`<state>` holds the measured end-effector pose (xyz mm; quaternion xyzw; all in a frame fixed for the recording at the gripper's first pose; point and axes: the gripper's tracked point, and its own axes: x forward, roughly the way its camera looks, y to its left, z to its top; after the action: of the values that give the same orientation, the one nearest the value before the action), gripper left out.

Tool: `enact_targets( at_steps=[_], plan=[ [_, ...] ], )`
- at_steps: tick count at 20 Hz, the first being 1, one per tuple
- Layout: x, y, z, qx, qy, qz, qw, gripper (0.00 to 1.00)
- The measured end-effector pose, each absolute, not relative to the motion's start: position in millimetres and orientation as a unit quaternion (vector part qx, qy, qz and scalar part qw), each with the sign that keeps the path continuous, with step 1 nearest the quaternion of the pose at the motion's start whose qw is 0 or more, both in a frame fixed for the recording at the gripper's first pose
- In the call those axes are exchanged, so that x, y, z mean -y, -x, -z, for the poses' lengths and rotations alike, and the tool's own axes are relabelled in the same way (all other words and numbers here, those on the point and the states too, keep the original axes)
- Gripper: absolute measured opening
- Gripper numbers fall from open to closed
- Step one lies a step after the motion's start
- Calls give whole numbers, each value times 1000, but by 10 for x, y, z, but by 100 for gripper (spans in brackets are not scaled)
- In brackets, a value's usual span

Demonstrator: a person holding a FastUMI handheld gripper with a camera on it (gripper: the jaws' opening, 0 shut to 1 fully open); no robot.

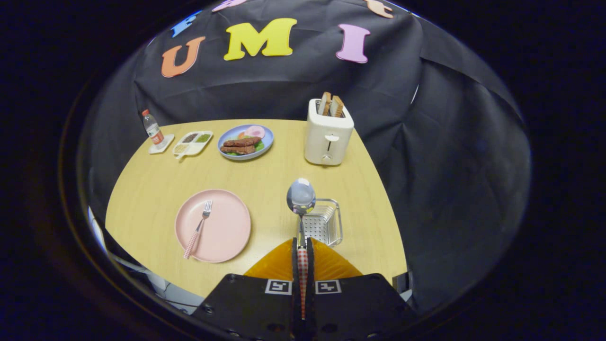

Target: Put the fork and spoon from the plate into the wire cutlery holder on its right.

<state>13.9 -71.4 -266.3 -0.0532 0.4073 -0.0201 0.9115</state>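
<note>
Claw (302, 246) clamped on spoon (301, 196)
Shiny oval bowl up, beside the wire holder (324, 222); fork (199, 228) on round pink plate (227, 232) at 9 o'clock.

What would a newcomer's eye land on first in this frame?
First the spoon, clamped by its checked handle in the gripper and sticking up with its bowl over the wire cutlery holder just ahead of the fingers. Next, left of the holder, the pink plate with the fork lying on it. Beyond them at the table's back, a white toaster with two slices raised.
</note>
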Motion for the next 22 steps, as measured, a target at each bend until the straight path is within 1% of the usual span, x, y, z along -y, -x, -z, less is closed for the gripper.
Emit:
enact_targets(
  at_steps=[4,12,22],
  plan=[
    [926,-123,2699,-451,39,16,891,3],
    [1195,-230,2744,-493,49,-5,869,3],
    [1249,-281,2904,-572,60,-17,818,3]
  ],
)
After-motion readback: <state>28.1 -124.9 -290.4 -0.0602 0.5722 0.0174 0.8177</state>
